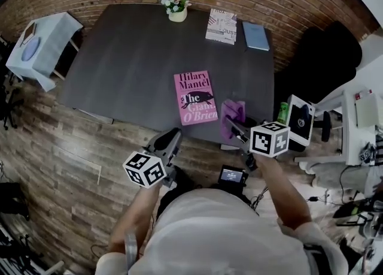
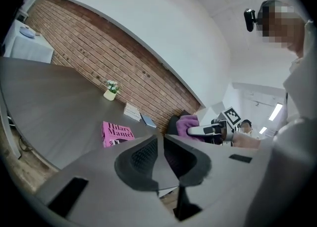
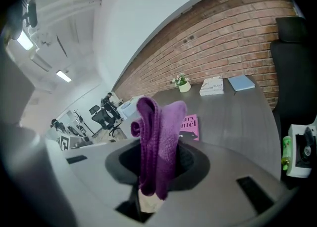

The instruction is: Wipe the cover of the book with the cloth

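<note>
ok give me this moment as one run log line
right tool: shut on purple cloth | left tool: shut, empty | pink book: flat on table, cover up | wipe: not yet begun

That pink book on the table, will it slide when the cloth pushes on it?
Probably. The pink book looks like a thin paperback lying flat on the smooth dark table, so likely light and apt to skid. The shut, empty left gripper isn't steadying it.
</note>
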